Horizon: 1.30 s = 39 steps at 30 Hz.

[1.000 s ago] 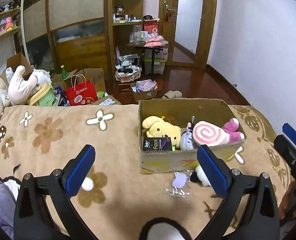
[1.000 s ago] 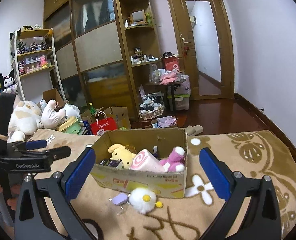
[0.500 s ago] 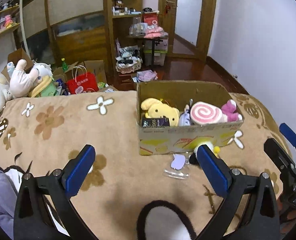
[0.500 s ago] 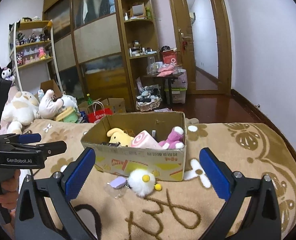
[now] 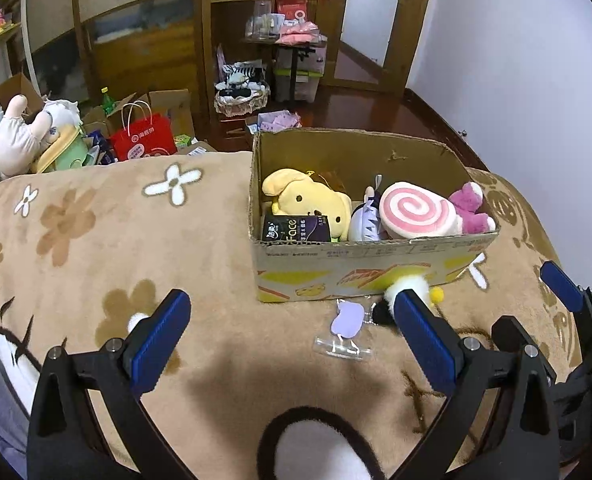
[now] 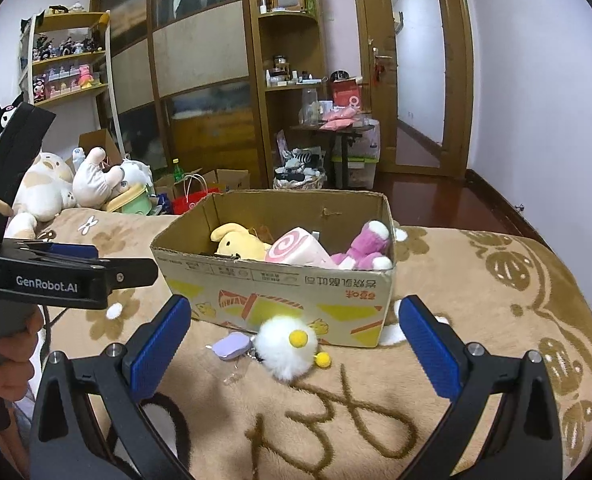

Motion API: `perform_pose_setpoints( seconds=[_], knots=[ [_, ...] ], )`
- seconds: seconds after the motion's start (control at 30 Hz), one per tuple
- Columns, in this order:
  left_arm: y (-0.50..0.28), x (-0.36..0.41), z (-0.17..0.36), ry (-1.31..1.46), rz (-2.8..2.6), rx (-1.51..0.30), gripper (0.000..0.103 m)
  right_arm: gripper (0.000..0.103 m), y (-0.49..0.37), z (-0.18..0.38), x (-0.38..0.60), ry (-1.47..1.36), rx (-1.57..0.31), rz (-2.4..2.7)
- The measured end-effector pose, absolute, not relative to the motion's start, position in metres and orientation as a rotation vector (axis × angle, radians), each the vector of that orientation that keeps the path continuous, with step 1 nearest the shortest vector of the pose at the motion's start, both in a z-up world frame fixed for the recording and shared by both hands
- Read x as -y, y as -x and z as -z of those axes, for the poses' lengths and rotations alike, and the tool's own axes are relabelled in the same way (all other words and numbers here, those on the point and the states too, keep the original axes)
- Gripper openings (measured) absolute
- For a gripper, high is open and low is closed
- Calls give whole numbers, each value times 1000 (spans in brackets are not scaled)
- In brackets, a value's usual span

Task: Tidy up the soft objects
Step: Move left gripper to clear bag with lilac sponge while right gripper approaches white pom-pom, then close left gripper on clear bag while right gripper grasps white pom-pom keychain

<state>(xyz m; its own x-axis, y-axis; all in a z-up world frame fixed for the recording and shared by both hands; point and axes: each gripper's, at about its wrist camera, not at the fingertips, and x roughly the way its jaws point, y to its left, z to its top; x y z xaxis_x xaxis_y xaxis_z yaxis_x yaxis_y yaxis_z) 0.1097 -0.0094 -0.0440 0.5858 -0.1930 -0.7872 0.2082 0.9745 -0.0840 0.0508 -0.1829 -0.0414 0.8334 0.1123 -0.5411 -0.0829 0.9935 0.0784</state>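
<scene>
A cardboard box [image 5: 360,266] [image 6: 280,286] stands on the brown flowered blanket. It holds a yellow plush dog [image 5: 308,200] [image 6: 236,242], a pink swirl plush [image 5: 412,212] [image 6: 296,246], a pink-purple plush [image 5: 472,210] [image 6: 370,246] and a dark tissue pack [image 5: 296,228]. A white fluffy plush with yellow dots [image 6: 288,346] [image 5: 414,282] lies in front of the box beside a purple tag [image 6: 232,346] [image 5: 348,316]. My left gripper [image 5: 292,340] is open and empty above the blanket. My right gripper [image 6: 294,344] is open and empty, with the white plush between its fingers' line of sight.
Large plush toys [image 6: 56,188] [image 5: 24,140] sit at the blanket's left end. A red paper bag [image 5: 144,142], cartons and a basket stand on the floor beyond. Shelves and a wardrobe [image 6: 200,80] line the back wall. The left gripper shows in the right wrist view [image 6: 56,276].
Both grippers have moved forward and lower toward the box and the white plush. Both stay open. The objects have not moved.
</scene>
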Motion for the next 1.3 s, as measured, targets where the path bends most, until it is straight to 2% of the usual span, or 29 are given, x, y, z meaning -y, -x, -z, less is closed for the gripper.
perform_pose_setpoints(
  seconds=[0.53, 1.03, 1.17, 1.23, 1.3],
  knots=[
    [-145, 30, 89, -19, 249, -1044, 100, 103, -90, 83, 191, -92, -696, -100],
    [-169, 52, 139, -9, 336, -1216, 100, 103, -126, 135, 195, -100, -882, -137],
    [-173, 56, 147, 5, 389, -1261, 100, 96, -131, 149, 189, -67, -936, -162],
    [-175, 58, 150, 4, 403, -1271, 100, 85, -134, 155, 185, -48, -951, -174],
    [-177, 61, 153, -7, 414, -1282, 100, 82, -136, 157, 177, -29, -950, -181]
  ],
)
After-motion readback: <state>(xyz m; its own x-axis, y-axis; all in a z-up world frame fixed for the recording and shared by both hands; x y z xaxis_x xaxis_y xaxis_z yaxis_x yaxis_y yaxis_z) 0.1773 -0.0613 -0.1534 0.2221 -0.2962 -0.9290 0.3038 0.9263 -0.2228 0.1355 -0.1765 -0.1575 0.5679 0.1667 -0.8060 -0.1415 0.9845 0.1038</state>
